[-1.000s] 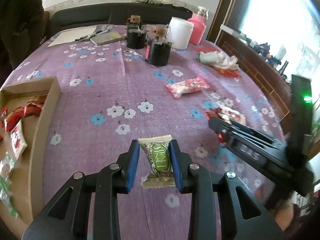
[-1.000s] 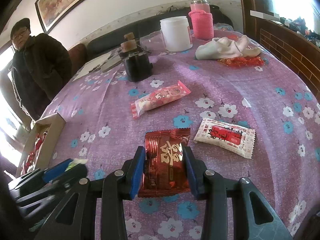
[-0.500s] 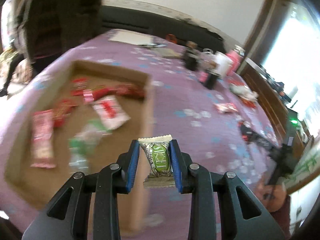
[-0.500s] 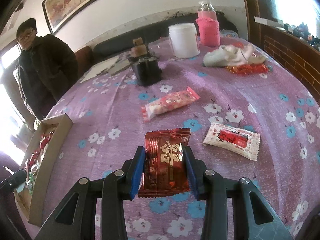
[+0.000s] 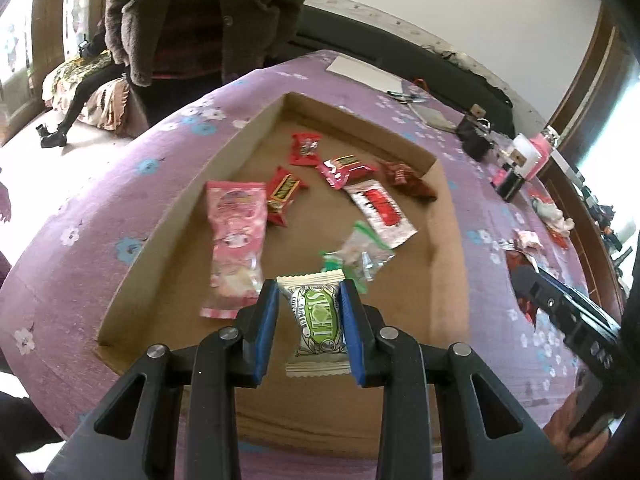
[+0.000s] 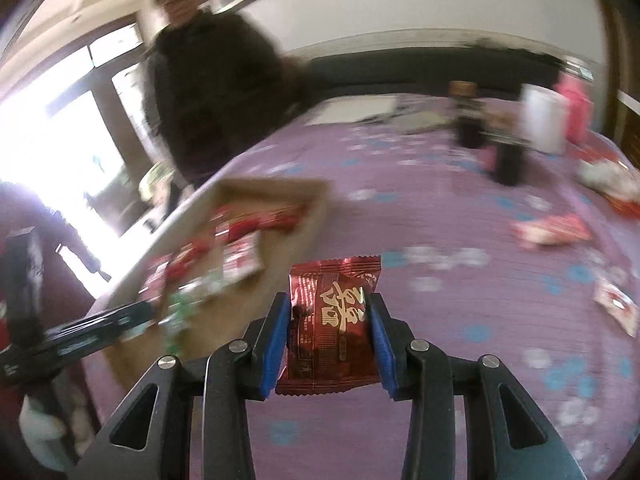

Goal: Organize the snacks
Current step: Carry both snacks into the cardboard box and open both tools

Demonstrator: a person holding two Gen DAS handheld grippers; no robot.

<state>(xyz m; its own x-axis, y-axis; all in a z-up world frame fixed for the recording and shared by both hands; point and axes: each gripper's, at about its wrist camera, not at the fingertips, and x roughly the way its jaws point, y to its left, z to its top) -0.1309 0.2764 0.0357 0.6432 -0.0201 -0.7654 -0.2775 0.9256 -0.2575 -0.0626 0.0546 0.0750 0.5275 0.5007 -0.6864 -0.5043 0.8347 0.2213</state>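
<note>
Purple cloth with small blue and white flowers covered the table, and a shallow cardboard box sat on it near the edge where a person in a dark fuzzy jacket stood. My left gripper hung over the near part of the box, its blue-padded jaws narrowed onto the sides of a green and white candy packet, which stood upright between them with both crimped ends sticking out. Inside the box lay a long pink packet by the left wall, several red wrappers toward the far end, a white and red sachet toward the right, and a clear green-edged bag just beyond my pads. My right gripper was closed to about the width of a dark red foil packet with pale lettering, the pads pressing its two sides; it was held above the cloth, just to the right of the box corner. That view was smeared, so the box contents there read only as red and green blurs. Farther right on the cloth lay a pinkish packet and a white and red sachet, well apart from the box. At the far side stood dark jars, a white tub and a pink container.
</note>
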